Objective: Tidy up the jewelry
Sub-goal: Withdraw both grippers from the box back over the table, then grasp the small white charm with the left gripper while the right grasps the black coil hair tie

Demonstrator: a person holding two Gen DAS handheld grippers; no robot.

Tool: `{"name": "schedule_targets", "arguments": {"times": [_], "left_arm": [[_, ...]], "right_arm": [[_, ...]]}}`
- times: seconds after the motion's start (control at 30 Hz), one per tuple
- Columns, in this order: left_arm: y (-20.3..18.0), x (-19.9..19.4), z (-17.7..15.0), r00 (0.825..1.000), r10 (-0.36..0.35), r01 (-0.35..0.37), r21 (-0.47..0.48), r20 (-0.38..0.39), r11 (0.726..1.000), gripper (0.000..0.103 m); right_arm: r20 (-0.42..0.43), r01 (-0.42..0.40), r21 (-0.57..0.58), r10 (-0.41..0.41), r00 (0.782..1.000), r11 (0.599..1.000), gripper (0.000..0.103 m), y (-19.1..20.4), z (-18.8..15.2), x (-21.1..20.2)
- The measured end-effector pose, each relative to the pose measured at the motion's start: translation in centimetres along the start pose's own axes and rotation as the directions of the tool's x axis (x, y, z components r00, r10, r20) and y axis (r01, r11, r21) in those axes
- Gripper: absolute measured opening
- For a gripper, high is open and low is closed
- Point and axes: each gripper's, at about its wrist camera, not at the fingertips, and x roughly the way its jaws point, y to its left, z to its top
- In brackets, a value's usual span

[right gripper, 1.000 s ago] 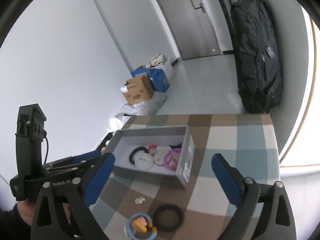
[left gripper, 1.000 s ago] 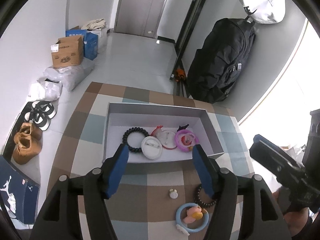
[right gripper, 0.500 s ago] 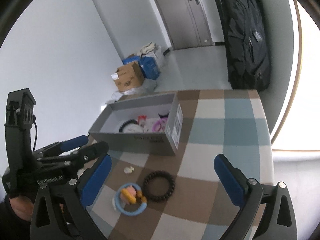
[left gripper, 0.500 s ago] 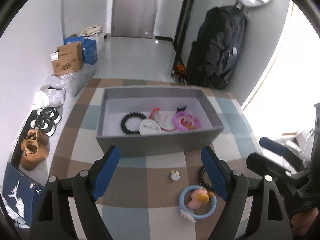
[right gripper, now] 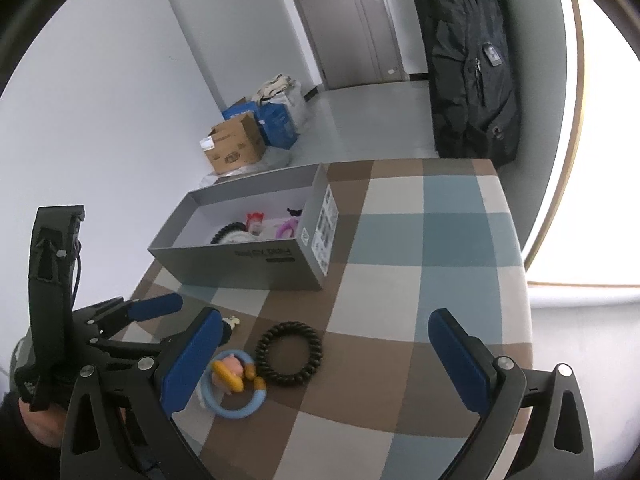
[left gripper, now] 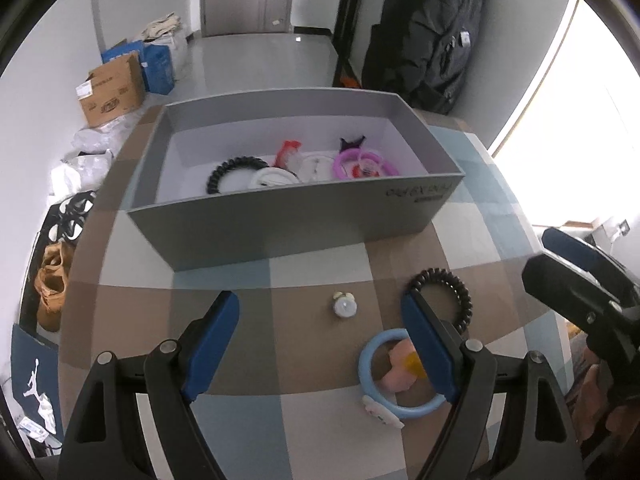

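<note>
Jewelry – black bracelet (left gripper: 448,296), blue ring (left gripper: 394,376), small charm (left gripper: 344,306) – loose on bench (left gripper: 304,344) beside grey box (left gripper: 296,216); both jaws wide, empty.

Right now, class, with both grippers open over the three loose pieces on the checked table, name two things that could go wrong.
1. The blue ring touches the black coil bracelet; gripping one may drag the other.
2. The small white charm is tiny, so the wide left gripper could nudge it aside instead of pinching it.
</note>
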Motion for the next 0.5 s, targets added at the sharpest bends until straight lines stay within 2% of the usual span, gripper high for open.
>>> {"name": "schedule_targets", "arguments": {"times": [0.1,0.23,0.3,0.37,0.43,0.5], "left_arm": [[-0.36,0.39,-0.02,1.0,-0.009,0.01,0.019,-0.022,1.0,0.08],[-0.13,0.78,0.04,0.998,-0.053,0.052,-0.014,-0.042,0.999,0.079],[0.11,1.02,0.06,0.996,-0.07,0.069,-0.035,-0.056,0.997,0.067],[0.07,0.93,0.16,0.996,-0.075,0.074,-0.037,-0.049,0.997,0.061],[-0.02,0.97,0.26,0.996,-0.068,0.066,-0.037,-0.051,0.997,0.052],[-0.22,1.1,0.39,0.998,-0.045,0.044,-0.023,-0.051,0.999,0.04]], "right_arm": [[-0.004,0.0,0.001,0.0,1.0,1.0,0.103,-0.1,-0.05,0.11],[-0.008,-0.001,0.011,0.001,1.0,1.0,0.103,-0.35,-0.07,0.16],[-0.01,-0.001,0.015,0.001,1.0,1.0,0.103,-0.46,-0.09,0.19],[-0.011,-0.002,0.02,0.002,1.0,1.0,0.103,-0.55,-0.11,0.18],[-0.011,-0.003,0.023,0.003,1.0,1.0,0.103,-0.6,-0.12,0.16],[-0.012,-0.004,0.025,0.004,1.0,1.0,0.103,-0.62,-0.11,0.22]]}}
